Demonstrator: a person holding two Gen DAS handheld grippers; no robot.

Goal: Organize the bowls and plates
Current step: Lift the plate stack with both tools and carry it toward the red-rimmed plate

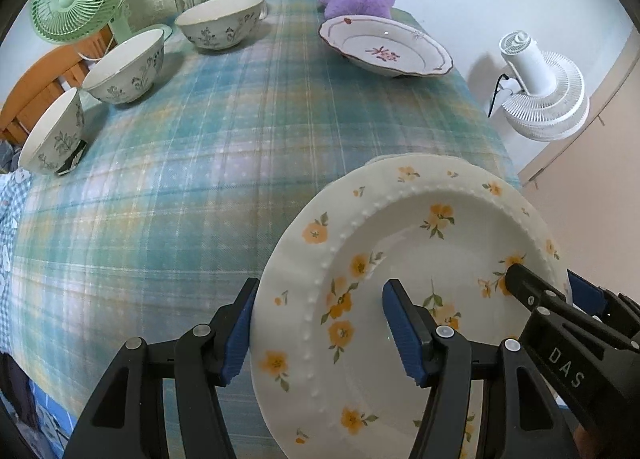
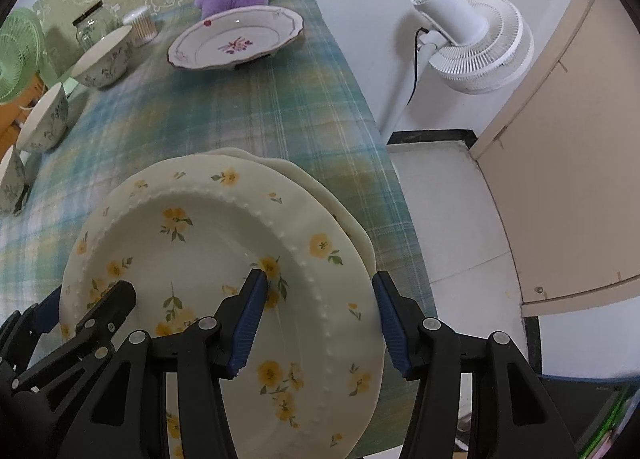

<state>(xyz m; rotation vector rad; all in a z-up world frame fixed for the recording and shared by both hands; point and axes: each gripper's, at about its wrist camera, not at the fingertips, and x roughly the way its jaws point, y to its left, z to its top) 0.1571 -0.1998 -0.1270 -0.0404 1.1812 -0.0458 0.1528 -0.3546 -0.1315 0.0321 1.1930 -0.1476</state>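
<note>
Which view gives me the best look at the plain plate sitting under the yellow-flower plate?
The right wrist view: the plain plate shows as a long cream rim along the far right edge of the yellow-flower plate. The left wrist view shows only a thin sliver of it behind the flowered plate's far rim.

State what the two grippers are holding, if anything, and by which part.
Both hold the yellow-flowered plate by its rim: the left gripper astride the left rim, the right gripper astride the opposite rim.
</note>
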